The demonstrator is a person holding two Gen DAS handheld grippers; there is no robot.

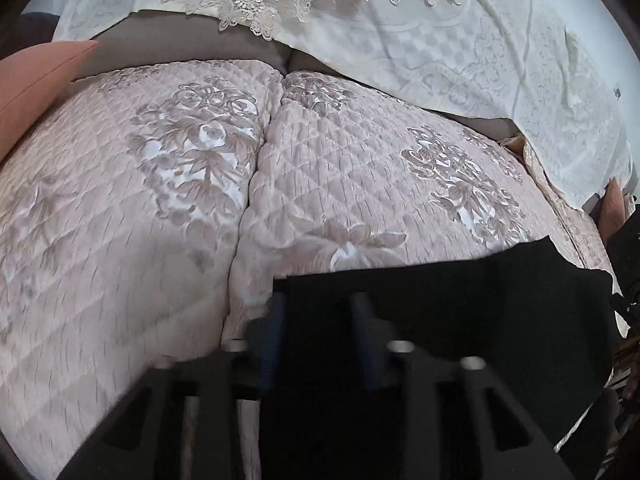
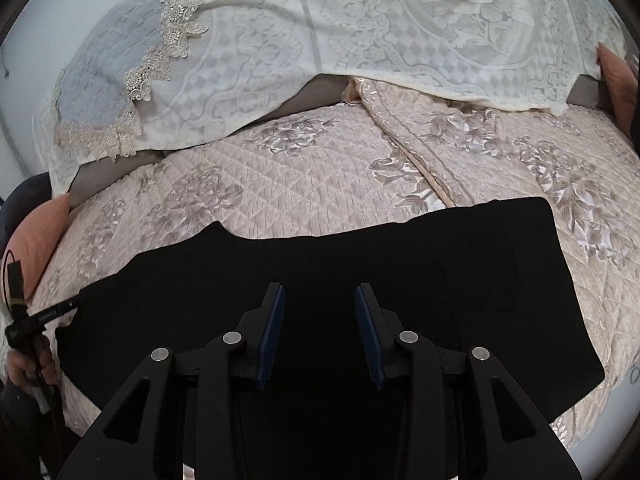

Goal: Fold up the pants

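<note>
Black pants [image 2: 360, 256] lie flat across a pink quilted sofa cover [image 2: 248, 184]. In the right wrist view my right gripper [image 2: 320, 292] is open, its blue pads [image 2: 276, 320] apart, hovering over the middle of the pants near their front edge. In the left wrist view the pants [image 1: 460, 300] fill the lower right. My left gripper [image 1: 318, 300] is open over the pants' left end, its left finger [image 1: 276, 320] at the cloth's edge. The left gripper also shows in the right wrist view [image 2: 60, 308] at the pants' left end, held by a hand.
A cream lace cloth [image 2: 360, 32] drapes over the sofa back. Orange cushions [image 1: 36, 88] sit at the sofa's ends [image 2: 616, 76]. A seam [image 1: 256, 184] runs between two seat cushions.
</note>
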